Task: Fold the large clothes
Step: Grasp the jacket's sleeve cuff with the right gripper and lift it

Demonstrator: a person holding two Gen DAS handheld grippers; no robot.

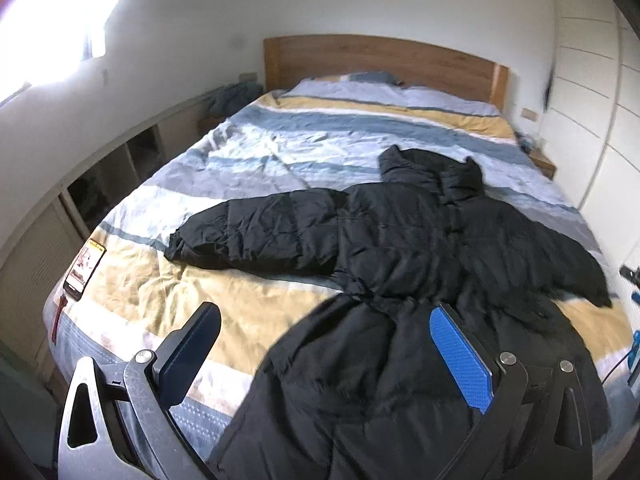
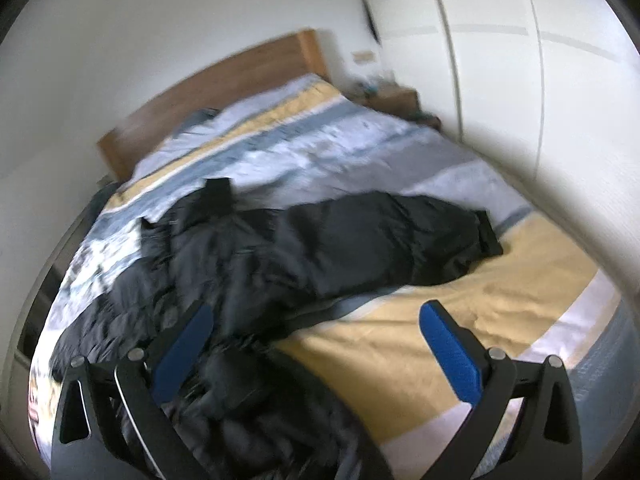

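Left wrist view: left gripper (image 1: 326,350) hovering with fingers spread over black puffy padded jacket (image 1: 400,248) lying on striped blue-and-yellow bed cover (image 1: 192,280); right wrist view: right gripper (image 2: 316,344) hovering spread, gripping nothing, above jacket (image 2: 280,248).

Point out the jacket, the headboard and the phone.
jacket (image 1: 400,236), left wrist view, chest.
headboard (image 1: 380,60), left wrist view, panel middle.
phone (image 1: 85,264), left wrist view, its back.
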